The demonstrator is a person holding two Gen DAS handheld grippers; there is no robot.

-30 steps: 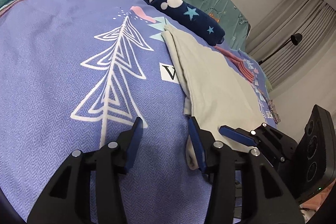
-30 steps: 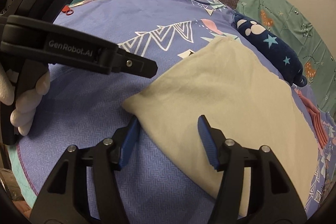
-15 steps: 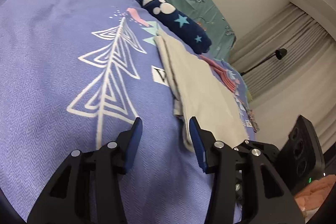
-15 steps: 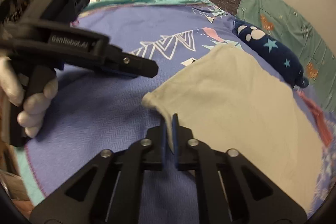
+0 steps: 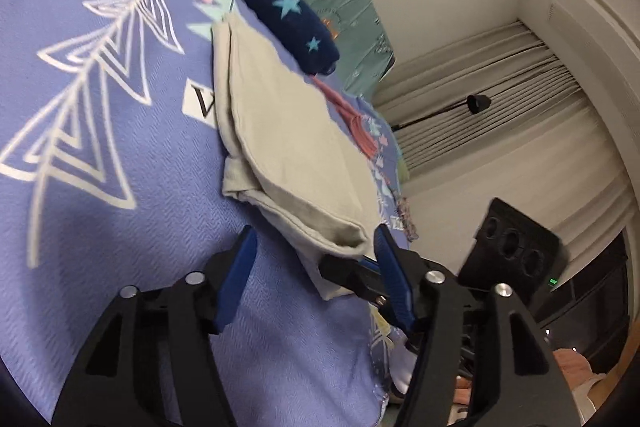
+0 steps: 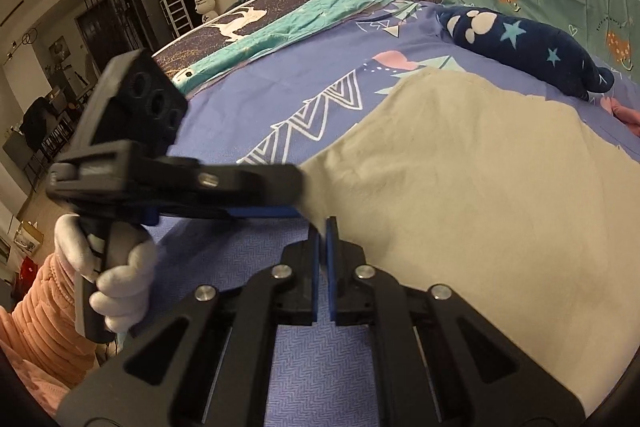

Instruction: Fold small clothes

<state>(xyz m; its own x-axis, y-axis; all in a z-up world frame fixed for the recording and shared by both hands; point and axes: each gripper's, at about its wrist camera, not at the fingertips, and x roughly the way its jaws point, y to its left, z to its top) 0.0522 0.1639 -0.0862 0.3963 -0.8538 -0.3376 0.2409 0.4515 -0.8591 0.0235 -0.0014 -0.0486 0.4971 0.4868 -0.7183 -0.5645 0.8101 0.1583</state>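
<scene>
While your right gripper [image 6: 323, 227] pinches the near corner of the beige garment [image 6: 472, 187] lifted off the purple bedspread [image 5: 100, 247], your left gripper [image 5: 312, 267] sits wide apart beside that raised corner (gripping nothing). I judge you are starting a fold: next, carry the corner across toward the navy star pillow [image 5: 276, 7], keeping edges aligned.

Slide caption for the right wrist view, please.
Right gripper, jaws shut on the beige cloth's near corner, lifts it off the purple bedspread.
</scene>
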